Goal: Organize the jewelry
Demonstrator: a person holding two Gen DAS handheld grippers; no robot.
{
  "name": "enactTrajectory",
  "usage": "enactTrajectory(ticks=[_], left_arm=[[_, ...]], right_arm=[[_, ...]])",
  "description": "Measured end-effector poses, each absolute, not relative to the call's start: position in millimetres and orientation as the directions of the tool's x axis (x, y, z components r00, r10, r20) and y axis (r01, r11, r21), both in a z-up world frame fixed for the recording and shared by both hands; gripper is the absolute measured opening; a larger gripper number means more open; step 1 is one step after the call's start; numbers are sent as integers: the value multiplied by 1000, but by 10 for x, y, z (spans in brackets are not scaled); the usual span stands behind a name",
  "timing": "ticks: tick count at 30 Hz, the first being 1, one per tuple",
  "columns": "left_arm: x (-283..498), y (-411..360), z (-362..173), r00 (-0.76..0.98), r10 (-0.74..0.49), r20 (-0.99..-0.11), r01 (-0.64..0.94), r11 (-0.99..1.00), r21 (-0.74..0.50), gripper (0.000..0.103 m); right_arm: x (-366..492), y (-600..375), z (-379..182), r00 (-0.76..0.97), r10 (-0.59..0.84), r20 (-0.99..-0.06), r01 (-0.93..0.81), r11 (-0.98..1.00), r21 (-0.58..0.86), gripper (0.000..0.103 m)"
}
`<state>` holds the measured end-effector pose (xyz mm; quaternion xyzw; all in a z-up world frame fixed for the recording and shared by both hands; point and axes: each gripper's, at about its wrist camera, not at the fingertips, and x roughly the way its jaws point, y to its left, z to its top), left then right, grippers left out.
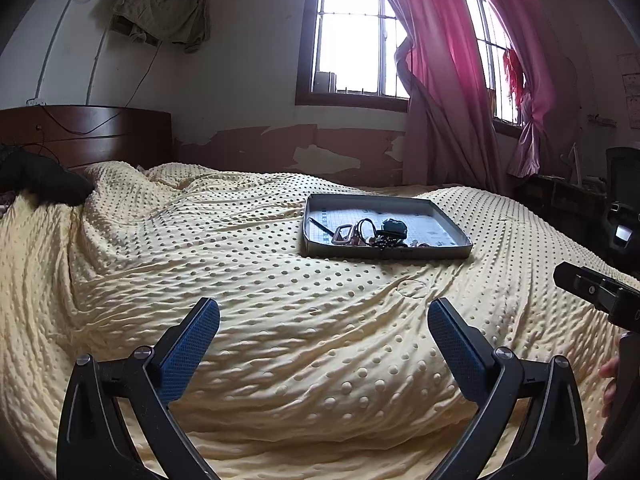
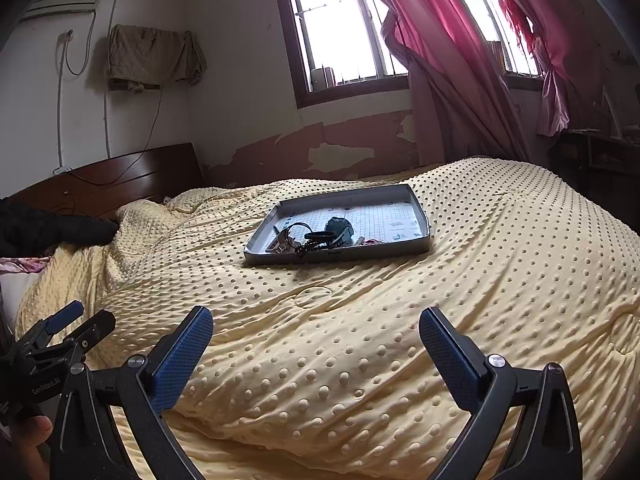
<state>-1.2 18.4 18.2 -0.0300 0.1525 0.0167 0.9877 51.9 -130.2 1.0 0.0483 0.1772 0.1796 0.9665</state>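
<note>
We hold both grippers low over the pale yellow dotted bedspread [image 1: 240,280], and neither carries anything: the left gripper [image 1: 323,322] has its blue-padded fingers spread wide, and the right gripper [image 2: 316,330] is spread just the same.

The jewelry sits well ahead of both, inside a shallow grey rectangular tray [image 2: 416,246] resting on the bedspread. From the left gripper it lies ahead and slightly right; from the right gripper, ahead and a little left. The pieces are heaped against the tray's near wall: a dark watch with a chunky face [image 2: 339,227], a black ring-shaped bangle [image 2: 320,235], a silvery square-framed metal piece [image 1: 343,235], a string of dark beads [image 2: 310,246], and small reddish bits we cannot make out. The far half of the tray floor is bare.

The risks we see come from that heap and the soft bed. The pieces overlap, so closing on one may drag a neighbour along, and the bead string could snag and spill over the low wall. The tray sits on yielding quilt, so pressing down or nudging its rim may tip or slide it. Thin pieces flat on the floor may slip between wide pads. With both grippers converging on one small cluster, they could also knock each other.
</note>
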Motion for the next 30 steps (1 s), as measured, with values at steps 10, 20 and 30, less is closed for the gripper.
enactTrajectory(ticks=[10,20,30], left_arm=[[-20,224,178,954,19,-300,-39,997,-63,102],[-32,241,187,955,28,-295,-50,997,-66,102],[-42,237,192,956,29,-292,-49,997,-61,102]], right_arm=[[515,-1276,3,872,364,-328,-335,931,141,103],[512,-1284,-1,871,363,-332,-331,932,149,103],[502,-1277,-4,872,360,-330,-333,933,139,103]])
